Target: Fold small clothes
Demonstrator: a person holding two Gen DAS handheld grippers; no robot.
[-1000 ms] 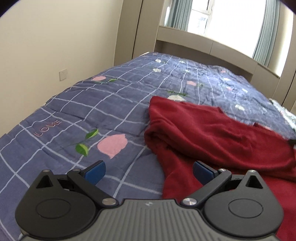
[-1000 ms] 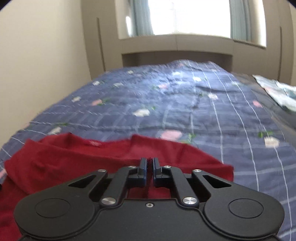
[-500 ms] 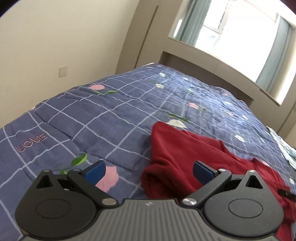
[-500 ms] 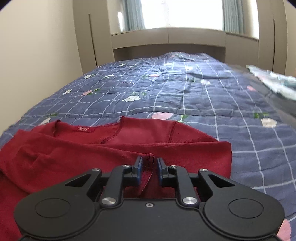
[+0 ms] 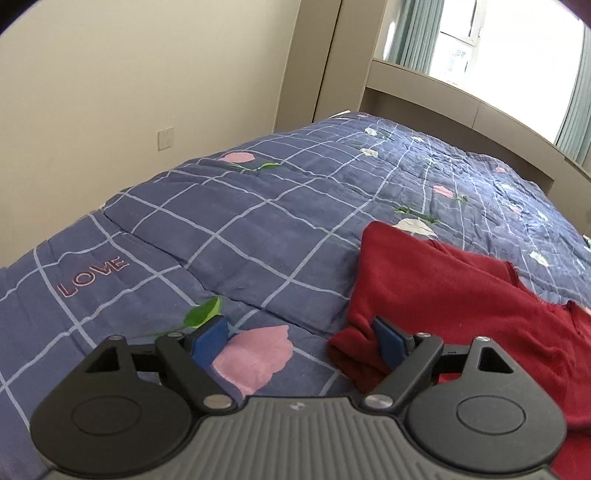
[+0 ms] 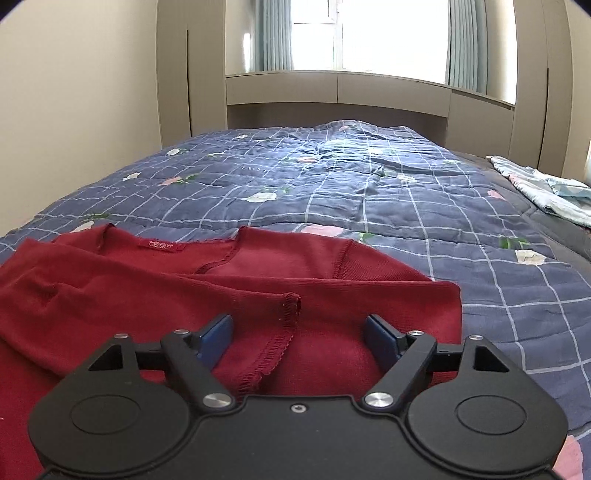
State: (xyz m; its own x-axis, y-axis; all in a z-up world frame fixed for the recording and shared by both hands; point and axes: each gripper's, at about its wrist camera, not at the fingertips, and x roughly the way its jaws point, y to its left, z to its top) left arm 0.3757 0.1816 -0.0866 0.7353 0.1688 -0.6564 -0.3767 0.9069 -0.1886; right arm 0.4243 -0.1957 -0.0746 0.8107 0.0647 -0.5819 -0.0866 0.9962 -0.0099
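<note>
Left wrist view: the left gripper (image 5: pixel 297 341) hangs low over the bed, its blue-padded jaws spread wide and holding nothing; the left pad (image 5: pixel 209 339) lies over a pink flower print (image 5: pixel 255 356), the right pad (image 5: pixel 387 345) at the bunched left edge of the red garment (image 5: pixel 461 295). The garment, a dark red knit top, lies on the blue checked quilt (image 5: pixel 236 221) toward the near edge of the bed, its left side folded inward into a thick rounded roll. Printed on the quilt at left is the word "LOVE" (image 5: pixel 93 274); a wall socket (image 5: pixel 166 138) sits on the cream wall beyond the bed's left edge. Right wrist view: the right gripper (image 6: pixel 299 334) is likewise open and empty, its jaws straddling a stitched sleeve cuff (image 6: pixel 290 308) that lies across the garment's (image 6: pixel 129 291) front. The neckline faces the far end of the bed, with a small red label (image 6: pixel 161 245) visible inside the collar. A pale blue patterned cloth (image 6: pixel 543 192) lies crumpled at the bed's right edge, well apart from the garment. A bright window (image 6: pixel 373 35) with curtains stands behind the headboard.
</note>
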